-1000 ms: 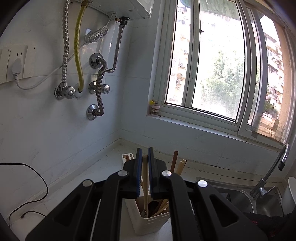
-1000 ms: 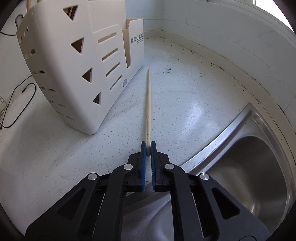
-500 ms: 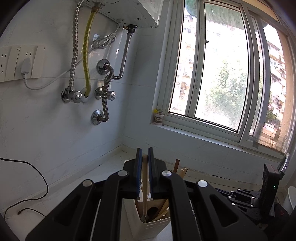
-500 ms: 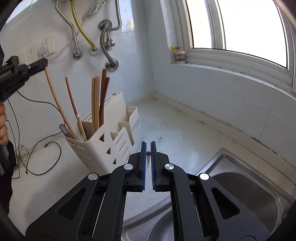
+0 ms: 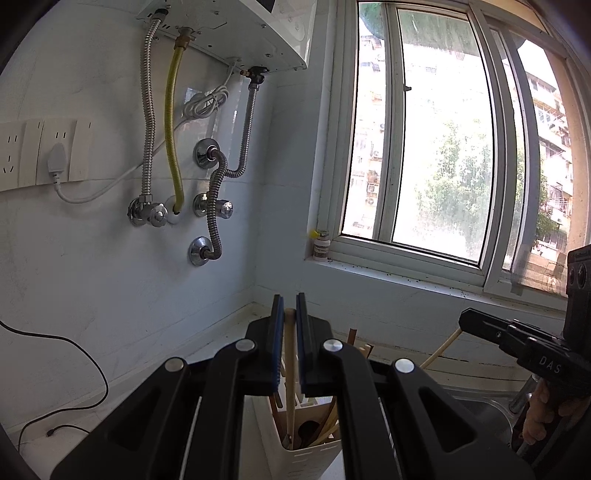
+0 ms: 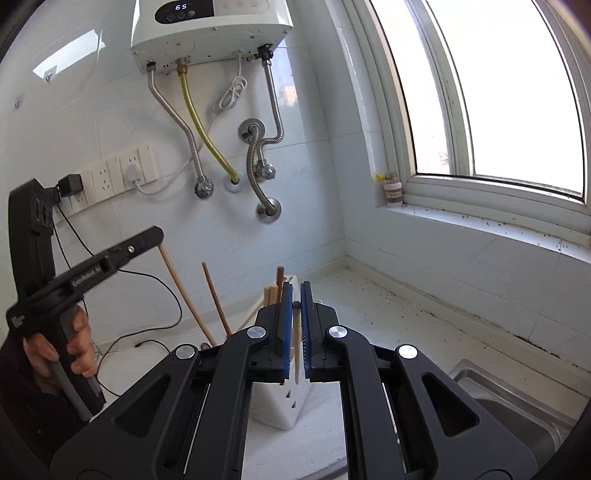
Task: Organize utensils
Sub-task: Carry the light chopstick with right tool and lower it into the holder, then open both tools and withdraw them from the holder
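Observation:
In the left wrist view my left gripper (image 5: 290, 314) is shut on a pale chopstick (image 5: 290, 373). That stick slants down into the white utensil holder (image 5: 314, 458) below it. My right gripper (image 5: 466, 322) shows at the right edge, with a second pale chopstick (image 5: 440, 350) slanting down from it. The right wrist view has my right gripper (image 6: 296, 295) shut on that dark-tipped chopstick (image 6: 296, 343), above the holder (image 6: 286, 410). At the left a hand (image 6: 79, 347) carries my left gripper (image 6: 159, 235) with its chopstick (image 6: 184, 295). Several other chopsticks (image 6: 216, 299) stand in the holder.
A water heater (image 6: 207, 33) with metal hoses (image 5: 147, 129) and a yellow hose hangs on the tiled wall beside wall sockets (image 6: 122, 173). A small bottle (image 5: 320, 248) stands on the window sill. A steel sink (image 6: 517, 398) lies to the right. A black cable (image 5: 85, 391) trails over the counter.
My right gripper has lifted its chopstick off the counter and tipped up, so it now hangs above the holder. My left gripper has stayed over the holder, tilting up slightly.

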### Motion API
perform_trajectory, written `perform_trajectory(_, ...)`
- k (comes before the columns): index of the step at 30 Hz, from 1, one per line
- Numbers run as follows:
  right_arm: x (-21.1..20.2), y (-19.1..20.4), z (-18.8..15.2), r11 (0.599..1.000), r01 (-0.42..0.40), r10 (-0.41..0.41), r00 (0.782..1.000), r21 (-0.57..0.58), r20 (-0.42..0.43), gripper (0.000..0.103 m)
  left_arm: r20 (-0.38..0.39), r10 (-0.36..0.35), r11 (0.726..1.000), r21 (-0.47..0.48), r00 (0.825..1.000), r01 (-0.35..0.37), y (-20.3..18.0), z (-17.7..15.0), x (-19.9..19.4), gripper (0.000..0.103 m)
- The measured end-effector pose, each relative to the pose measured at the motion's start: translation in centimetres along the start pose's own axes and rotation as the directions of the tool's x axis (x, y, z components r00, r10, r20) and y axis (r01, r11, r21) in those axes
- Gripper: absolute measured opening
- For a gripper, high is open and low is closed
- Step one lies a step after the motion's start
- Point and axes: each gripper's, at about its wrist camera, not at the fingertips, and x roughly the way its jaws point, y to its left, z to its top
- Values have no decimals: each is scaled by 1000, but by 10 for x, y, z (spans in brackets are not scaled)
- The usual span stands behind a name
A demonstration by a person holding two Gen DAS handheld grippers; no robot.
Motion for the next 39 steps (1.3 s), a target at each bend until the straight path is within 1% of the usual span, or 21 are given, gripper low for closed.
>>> perform_trajectory(4, -13, 13, 20, 999, -30, 32, 998, -34, 55, 4, 16, 5, 1000, 3, 1000, -5, 0, 4, -3, 6)
perform_trajectory(9, -30, 25, 40, 995, -68, 76, 988, -66, 132, 4, 24, 1, 1000, 5, 1000, -1, 0, 6, -2, 6)
perform_trajectory(13, -29, 33, 46, 993, -84, 96, 984, -84, 152, 4, 21, -3, 1000, 4, 1000, 3, -1, 5, 1, 6)
perform_trajectory(16, -18, 36, 45, 992, -101, 110, 985, -72, 134, 4, 7, -7, 1000, -4, 1000, 7, 0, 2, 3, 6)
perform_trajectory(22, 15, 38, 32, 991, -126, 129, 990, -42, 61, 4, -9, -12, 1000, -6, 1000, 12, 1, -4, 6, 6)
perform_trajectory(25, 34, 42, 21, 993, -106, 107, 994, -59, 18, 4, -9, -5, 1000, -15, 1000, 5, 3, -5, 7, 6)
perform_trajectory(28, 51, 46, 9, 993, -66, 64, 998, -94, -17, 4, -29, -6, 1000, -23, 1000, 5, 5, -6, 10, 6)
perform_trajectory(31, 64, 51, -3, 991, -45, 39, 998, -127, -47, 4, -48, -3, 1000, -30, 999, 1, 6, -8, 14, 6)
perform_trajectory(35, 76, 51, -18, 990, -51, 39, 995, -135, -92, 4, -74, 5, 1000, -24, 997, -7, 7, -13, 18, 6)
perform_trajectory(39, 86, 49, -28, 991, -53, 37, 990, -123, -133, 4, -103, -1, 999, -39, 995, -3, 11, -17, 21, 6)
